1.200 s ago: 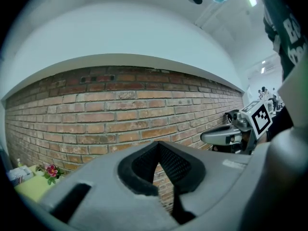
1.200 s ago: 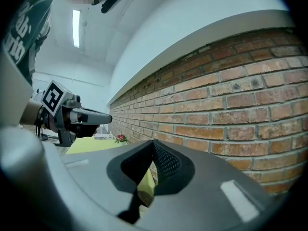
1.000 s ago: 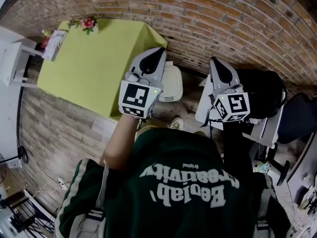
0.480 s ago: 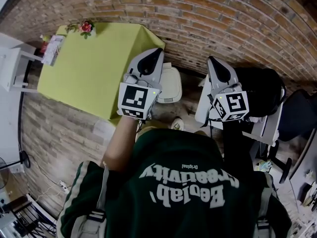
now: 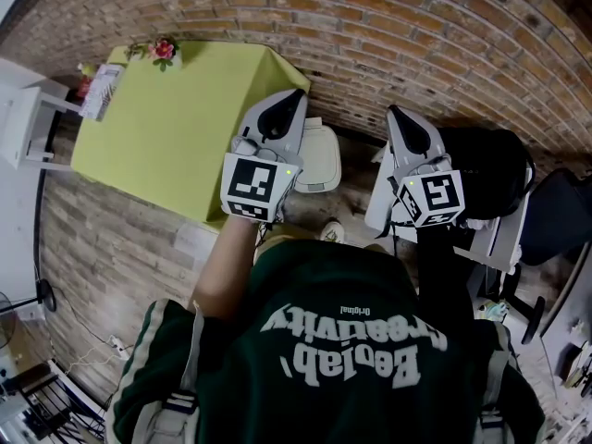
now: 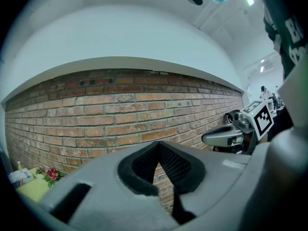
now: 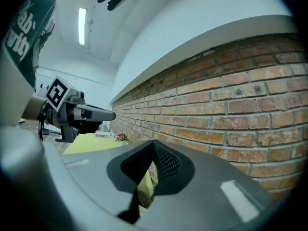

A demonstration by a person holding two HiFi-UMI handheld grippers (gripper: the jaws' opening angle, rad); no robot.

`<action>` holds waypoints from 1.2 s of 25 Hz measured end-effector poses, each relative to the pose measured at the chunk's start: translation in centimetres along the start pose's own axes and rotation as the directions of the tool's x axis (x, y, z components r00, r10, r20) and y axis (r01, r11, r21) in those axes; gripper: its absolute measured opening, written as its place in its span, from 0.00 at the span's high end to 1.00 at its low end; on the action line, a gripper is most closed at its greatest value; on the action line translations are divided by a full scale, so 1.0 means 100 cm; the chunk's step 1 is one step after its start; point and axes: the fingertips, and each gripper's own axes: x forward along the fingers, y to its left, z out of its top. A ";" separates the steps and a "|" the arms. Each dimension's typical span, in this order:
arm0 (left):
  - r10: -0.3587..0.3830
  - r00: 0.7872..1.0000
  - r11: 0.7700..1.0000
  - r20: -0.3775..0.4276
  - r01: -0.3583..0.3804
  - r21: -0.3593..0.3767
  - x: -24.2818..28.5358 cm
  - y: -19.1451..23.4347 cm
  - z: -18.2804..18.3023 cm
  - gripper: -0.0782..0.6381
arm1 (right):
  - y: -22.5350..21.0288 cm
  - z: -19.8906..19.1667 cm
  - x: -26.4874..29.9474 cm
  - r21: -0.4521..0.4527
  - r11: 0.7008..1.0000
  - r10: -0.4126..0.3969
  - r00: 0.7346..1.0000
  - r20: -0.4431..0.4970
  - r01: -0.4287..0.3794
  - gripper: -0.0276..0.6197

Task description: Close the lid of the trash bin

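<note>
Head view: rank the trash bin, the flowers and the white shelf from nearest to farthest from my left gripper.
From the left gripper:
1. Trash bin, just to its right, on the floor.
2. Flowers, to its left, at the far corner of the green table.
3. White shelf, at the far left, beyond the table.

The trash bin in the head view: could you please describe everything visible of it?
The trash bin is off-white and plastic-looking, with a rounded, ridged top. It stands on the floor near the brick wall, beside the corner of the green-covered table. The left gripper hides its left part. Whether it is fully shut cannot be told.
</note>
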 end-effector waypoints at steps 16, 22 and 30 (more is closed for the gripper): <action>-0.014 1.000 1.000 0.011 0.014 0.016 -0.005 -0.006 0.005 0.88 | 0.020 0.005 -0.007 -0.074 0.995 0.075 0.997 0.019 -0.073 0.94; -0.022 1.000 0.999 0.015 0.021 0.024 -0.004 -0.008 0.008 0.88 | 0.018 0.003 -0.007 -0.075 0.995 0.067 0.998 0.010 -0.066 0.94; -0.029 1.000 0.999 0.009 0.029 0.038 -0.003 -0.008 0.009 0.88 | 0.019 0.004 -0.007 -0.076 0.994 0.076 0.997 0.013 -0.075 0.94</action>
